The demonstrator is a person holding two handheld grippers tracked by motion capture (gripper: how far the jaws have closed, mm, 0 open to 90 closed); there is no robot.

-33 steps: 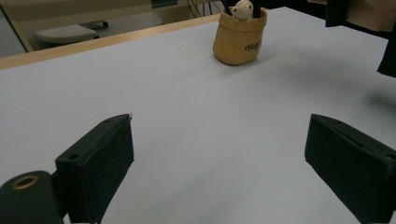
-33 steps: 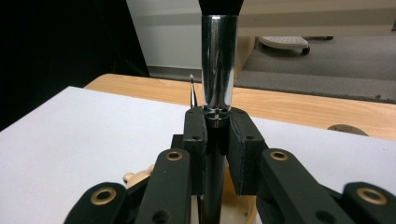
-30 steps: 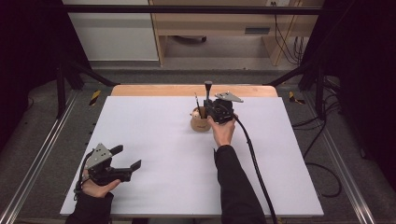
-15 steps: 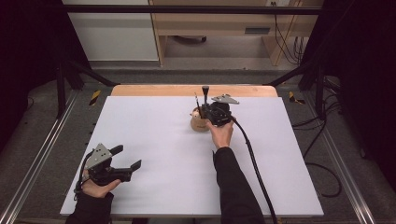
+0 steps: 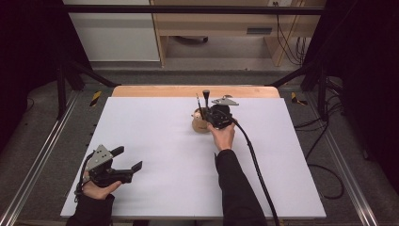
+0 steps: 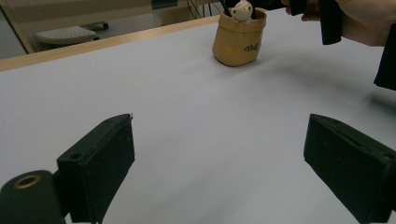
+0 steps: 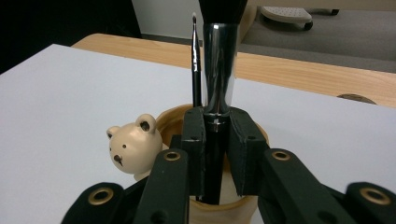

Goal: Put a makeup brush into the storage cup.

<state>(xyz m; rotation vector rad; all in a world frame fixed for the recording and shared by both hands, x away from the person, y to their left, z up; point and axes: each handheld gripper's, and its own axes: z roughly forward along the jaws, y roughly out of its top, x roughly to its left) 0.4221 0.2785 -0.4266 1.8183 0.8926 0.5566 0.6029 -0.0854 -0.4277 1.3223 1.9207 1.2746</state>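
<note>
Clamping the makeup brush, the right gripper is closed.

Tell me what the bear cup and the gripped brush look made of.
Bear cup: probably wood, matte tan with smooth rounded edges, though glazed ceramic is possible. Brush: shiny metal ferrule with mirror-like reflections above a glossy black handle, likely plastic or lacquered wood.

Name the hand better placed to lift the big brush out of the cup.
Right: the right gripper is shut on the big brush standing in the cup; the left gripper sits open, far away.
</note>
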